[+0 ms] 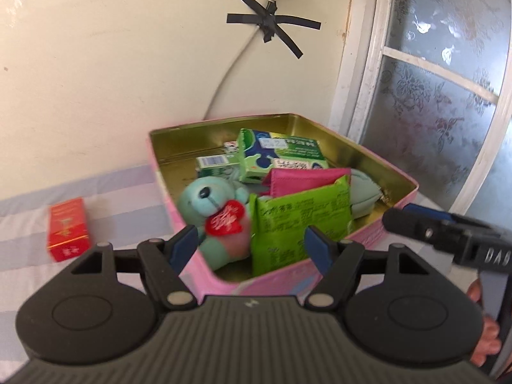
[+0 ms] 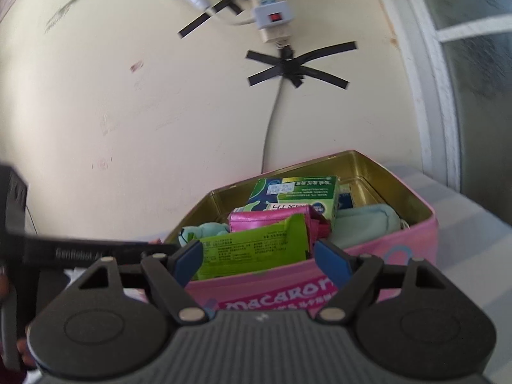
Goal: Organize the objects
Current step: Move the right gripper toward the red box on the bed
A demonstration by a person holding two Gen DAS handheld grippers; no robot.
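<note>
A pink tin [image 1: 377, 163] with a gold inside stands on the striped cloth by the wall. In it lie a teal plush bear [image 1: 208, 198] with a red heart, a green packet [image 1: 300, 217] standing on edge, a pink wallet [image 1: 304, 179], a green box [image 1: 281, 156] and a teal pouch [image 1: 364, 195]. My left gripper [image 1: 251, 246] is open at the tin's near corner, holding nothing. My right gripper [image 2: 259, 260] is open just short of the tin's near wall [image 2: 416, 233]; the green packet [image 2: 252, 246] stands beyond its fingertips, free of the pads. A red box [image 1: 67, 228] lies on the cloth left of the tin.
The right gripper [image 1: 400, 217] reaches in from the right in the left wrist view, with a hand [image 1: 486, 336] below it. A cable taped with black strips [image 1: 272, 22] runs down the wall behind the tin. A frosted-glass window [image 1: 432, 96] is at the right.
</note>
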